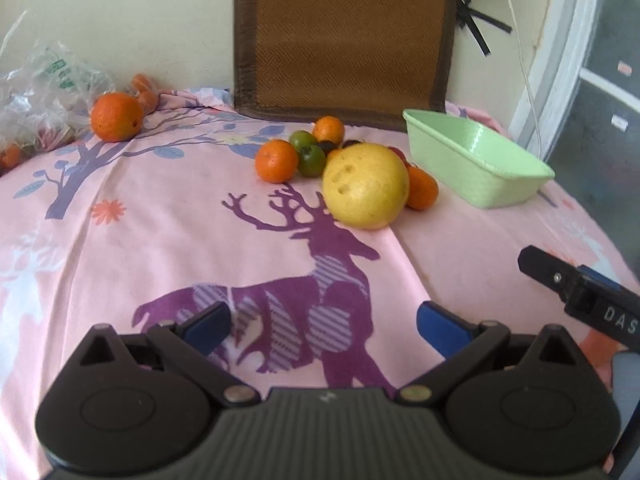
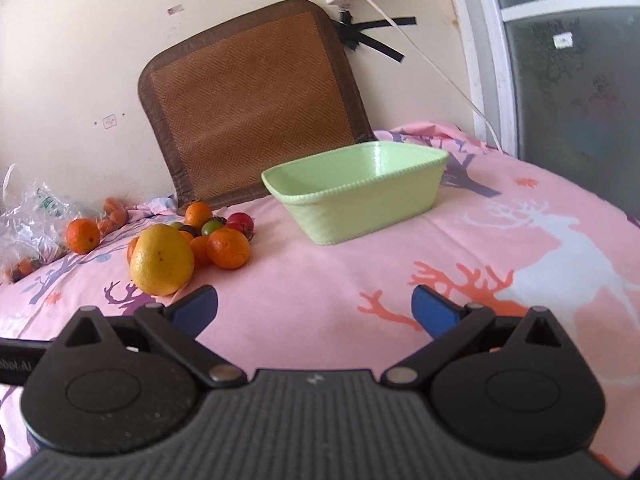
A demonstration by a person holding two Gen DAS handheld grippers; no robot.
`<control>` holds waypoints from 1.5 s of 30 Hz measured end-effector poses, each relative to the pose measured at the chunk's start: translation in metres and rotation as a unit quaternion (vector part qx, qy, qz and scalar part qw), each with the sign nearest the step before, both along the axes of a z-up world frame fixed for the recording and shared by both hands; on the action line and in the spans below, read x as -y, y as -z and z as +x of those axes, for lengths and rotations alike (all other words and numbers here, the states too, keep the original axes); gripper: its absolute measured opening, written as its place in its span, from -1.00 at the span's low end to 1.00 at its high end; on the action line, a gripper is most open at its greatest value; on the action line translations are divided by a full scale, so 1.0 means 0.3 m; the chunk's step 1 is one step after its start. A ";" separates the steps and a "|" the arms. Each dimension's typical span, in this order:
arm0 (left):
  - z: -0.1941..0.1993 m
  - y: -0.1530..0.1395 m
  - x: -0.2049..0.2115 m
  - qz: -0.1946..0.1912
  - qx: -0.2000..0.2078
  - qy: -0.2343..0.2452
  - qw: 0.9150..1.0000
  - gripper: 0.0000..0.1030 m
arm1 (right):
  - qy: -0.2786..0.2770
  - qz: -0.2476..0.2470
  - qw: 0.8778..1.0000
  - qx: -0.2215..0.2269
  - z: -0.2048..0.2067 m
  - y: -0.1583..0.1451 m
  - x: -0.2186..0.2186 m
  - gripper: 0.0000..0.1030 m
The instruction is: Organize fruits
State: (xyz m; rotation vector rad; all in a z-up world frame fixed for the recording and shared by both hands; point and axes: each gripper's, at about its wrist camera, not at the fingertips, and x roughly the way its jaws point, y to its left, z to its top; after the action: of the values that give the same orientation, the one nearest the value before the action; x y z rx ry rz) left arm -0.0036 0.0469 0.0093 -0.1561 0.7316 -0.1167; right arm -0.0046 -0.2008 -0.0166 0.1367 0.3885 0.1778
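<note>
Cream wall [image 2: 80,40], brown woven mat [image 2: 256,120] leaning, pink deer-print cloth [image 1: 160,220], window [image 2: 560,60]

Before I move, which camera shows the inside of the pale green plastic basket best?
The right wrist view: the pale green plastic basket sits central, its opening facing the camera, nothing visible inside. The left wrist view has it off to the right, showing mainly the inner far wall and outer side.

Both wrist views look low across the bed toward the wall — sharing fruit pile [image 1: 344,164], perhaps closely
</note>
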 end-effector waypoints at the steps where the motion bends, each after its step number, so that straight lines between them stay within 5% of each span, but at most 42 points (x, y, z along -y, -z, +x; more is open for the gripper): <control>1: -0.004 -0.004 -0.033 -0.006 0.011 -0.012 1.000 0.99 | -0.013 -0.007 1.000 0.008 0.003 -0.011 -0.014 0.91; 6: -0.028 -0.020 -0.205 -0.032 0.071 -0.070 0.995 0.99 | -0.116 -0.066 0.990 0.040 0.049 -0.070 -0.165 0.57; 12: -0.019 -0.010 -0.285 -0.038 0.066 -0.090 0.993 0.74 | -0.164 -0.079 0.983 0.002 0.204 -0.071 -0.305 0.31; 21: 0.045 -0.003 -0.277 -0.128 0.027 -0.013 0.991 0.52 | -0.190 -0.069 0.979 -0.009 0.139 -0.048 -0.266 -0.05; 24: 0.069 -0.005 -0.259 -0.181 0.017 0.026 0.983 0.52 | -0.241 -0.113 0.963 0.026 0.034 -0.046 -0.274 -0.26; 28: 0.074 -0.024 -0.215 -0.199 0.030 0.057 0.978 0.52 | -0.291 -0.133 0.947 0.028 -0.015 -0.045 -0.299 -0.24; 37: 0.089 -0.034 -0.215 -0.189 0.024 0.045 0.981 0.53 | -0.317 -0.124 0.940 0.028 0.026 -0.051 -0.327 -0.20; 39: 0.105 -0.032 -0.217 -0.182 0.020 0.039 0.982 0.56 | -0.320 -0.119 0.940 0.024 0.039 -0.051 -0.324 0.01; 45: 0.149 -0.030 -0.190 -0.172 0.013 0.043 0.984 0.31 | -0.343 -0.119 0.932 0.003 0.074 -0.036 -0.352 0.17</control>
State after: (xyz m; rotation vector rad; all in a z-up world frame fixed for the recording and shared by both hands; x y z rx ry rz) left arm 0.0410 0.1040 0.0184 -0.4515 0.6874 -0.3281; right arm 0.0177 -0.0952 -0.0058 -0.2474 0.4379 0.8198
